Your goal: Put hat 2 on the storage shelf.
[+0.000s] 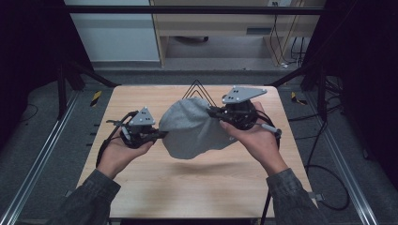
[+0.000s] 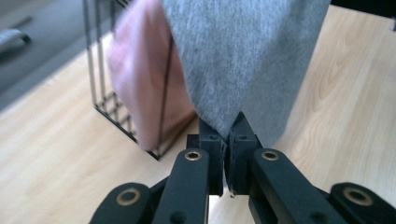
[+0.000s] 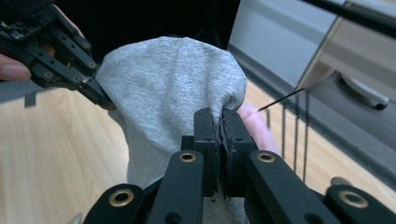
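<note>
A grey cloth (image 1: pixel 192 129) hangs in the air above the wooden table (image 1: pixel 187 187), stretched between my two grippers. My left gripper (image 1: pixel 162 135) is shut on its left edge; in the left gripper view the jaws (image 2: pixel 227 135) pinch a corner of the grey fabric (image 2: pixel 243 56). My right gripper (image 1: pixel 211 112) is shut on the cloth's upper right edge, and its own view shows the jaws (image 3: pixel 219 116) closed on a fold of the cloth (image 3: pixel 168 93). The left gripper (image 3: pixel 100 98) also appears at the far side of the cloth in that view.
A black wire rack (image 1: pixel 198 90) stands at the table's far edge, right behind the cloth. A pink cloth (image 2: pixel 140 79) sits in the rack (image 2: pixel 100 60). Bare wood lies in front of the hands. Black frame posts flank the table.
</note>
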The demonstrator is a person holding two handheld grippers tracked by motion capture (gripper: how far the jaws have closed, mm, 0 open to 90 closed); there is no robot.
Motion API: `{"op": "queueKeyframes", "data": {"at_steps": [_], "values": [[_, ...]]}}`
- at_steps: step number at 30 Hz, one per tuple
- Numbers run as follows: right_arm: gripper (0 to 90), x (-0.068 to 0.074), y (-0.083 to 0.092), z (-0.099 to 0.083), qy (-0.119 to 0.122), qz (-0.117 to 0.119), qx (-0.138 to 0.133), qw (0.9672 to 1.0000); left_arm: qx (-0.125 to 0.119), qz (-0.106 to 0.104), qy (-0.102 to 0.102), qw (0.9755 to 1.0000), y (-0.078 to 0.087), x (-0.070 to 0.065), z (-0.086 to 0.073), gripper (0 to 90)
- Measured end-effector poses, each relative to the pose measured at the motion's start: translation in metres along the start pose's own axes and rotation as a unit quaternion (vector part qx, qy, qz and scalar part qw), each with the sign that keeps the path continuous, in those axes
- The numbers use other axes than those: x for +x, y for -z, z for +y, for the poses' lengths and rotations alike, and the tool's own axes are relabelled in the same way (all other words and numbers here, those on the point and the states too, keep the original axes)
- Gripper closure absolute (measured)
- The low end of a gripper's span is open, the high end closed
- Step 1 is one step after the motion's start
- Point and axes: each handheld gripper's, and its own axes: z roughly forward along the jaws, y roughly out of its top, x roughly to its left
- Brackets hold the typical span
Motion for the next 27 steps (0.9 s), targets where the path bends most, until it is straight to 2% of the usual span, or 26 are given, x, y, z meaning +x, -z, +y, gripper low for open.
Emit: {"op": "queueKeyframes", "data": {"at_steps": [6,11,16,21,27], "values": [[87.0,-0.017,0.016,0.017,-0.024,-0.008,-0.038,0.9989,-0.010,0.028,-0.008,0.9995,0.022,0.012,0.036,86.9],[87.0,-0.030,0.023,0.029,-0.034,-0.013,-0.053,0.9979,-0.021,0.042,-0.012,0.9988,0.034,0.021,0.063,87.0],[87.0,-0.044,0.026,0.039,-0.048,-0.016,-0.065,0.9966,-0.038,0.055,-0.017,0.9977,0.040,0.028,0.085,87.1],[86.9,-0.062,0.027,0.047,-0.061,-0.026,-0.081,0.9945,-0.049,0.058,-0.017,0.9970,0.038,0.037,0.102,87.0],[86.9,-0.081,0.020,0.056,-0.083,-0.028,-0.095,0.9916,-0.061,0.069,-0.014,0.9957,0.034,0.054,0.119,87.1]]}}
